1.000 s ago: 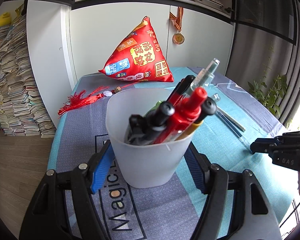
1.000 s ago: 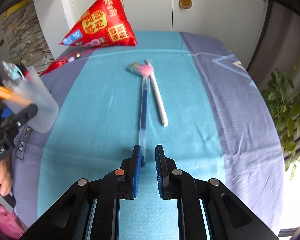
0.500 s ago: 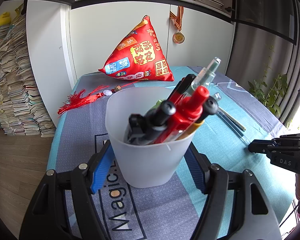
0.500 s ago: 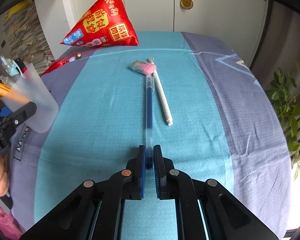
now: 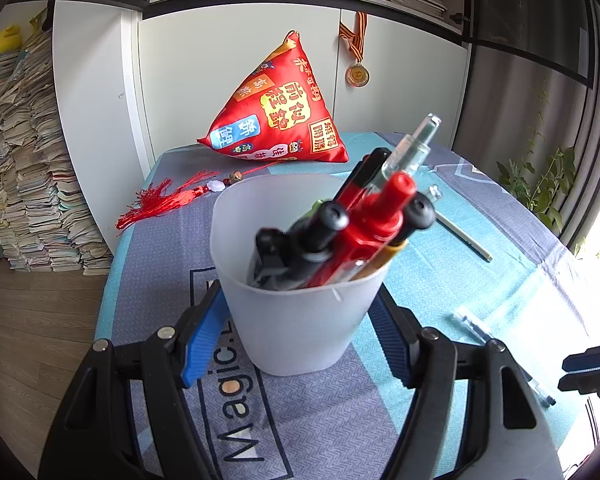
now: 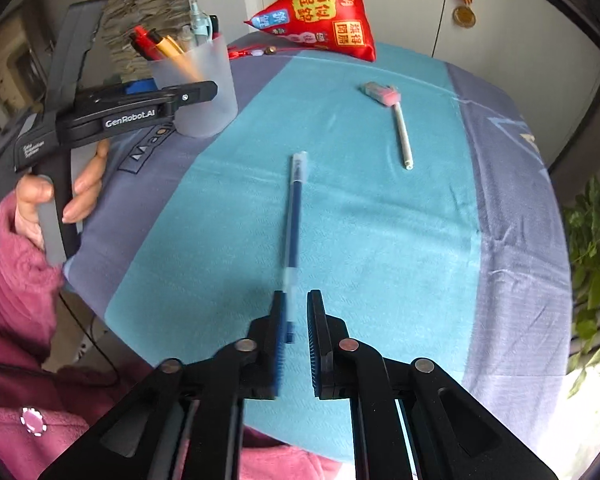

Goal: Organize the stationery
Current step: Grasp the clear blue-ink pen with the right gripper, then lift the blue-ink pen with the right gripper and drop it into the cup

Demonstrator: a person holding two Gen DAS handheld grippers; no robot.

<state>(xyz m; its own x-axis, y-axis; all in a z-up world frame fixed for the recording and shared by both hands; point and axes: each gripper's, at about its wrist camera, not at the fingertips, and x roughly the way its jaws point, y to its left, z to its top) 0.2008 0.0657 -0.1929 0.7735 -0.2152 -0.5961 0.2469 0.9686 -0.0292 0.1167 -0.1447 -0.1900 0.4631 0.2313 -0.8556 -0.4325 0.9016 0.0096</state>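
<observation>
A frosted plastic cup (image 5: 300,320) holding several pens and markers stands on the table's left side, and my left gripper (image 5: 298,294) is shut on it with a blue pad on either flank. The right wrist view shows the same cup (image 6: 204,92) in that left gripper (image 6: 188,92). My right gripper (image 6: 296,300) is shut on the tail of a blue gel pen (image 6: 294,216), which points away over the teal cloth. The pen's clear cap (image 5: 472,324) shows beside the right gripper (image 5: 588,364). A white pen (image 6: 402,136) and a pink eraser (image 6: 380,92) lie farther back.
A red triangular cushion (image 5: 284,120) with a red tassel (image 5: 168,200) sits at the table's far end, below a medal (image 5: 357,76) on the cabinet. Paper stacks (image 5: 20,160) stand left of the table. A hand in a pink sleeve (image 6: 40,200) holds the left tool. Plant (image 6: 592,260) at right.
The right gripper closed on the blue pen's tail, then carried it left and nearer, away from the white pen and eraser, rolling as it went. The left gripper and cup stayed put.
</observation>
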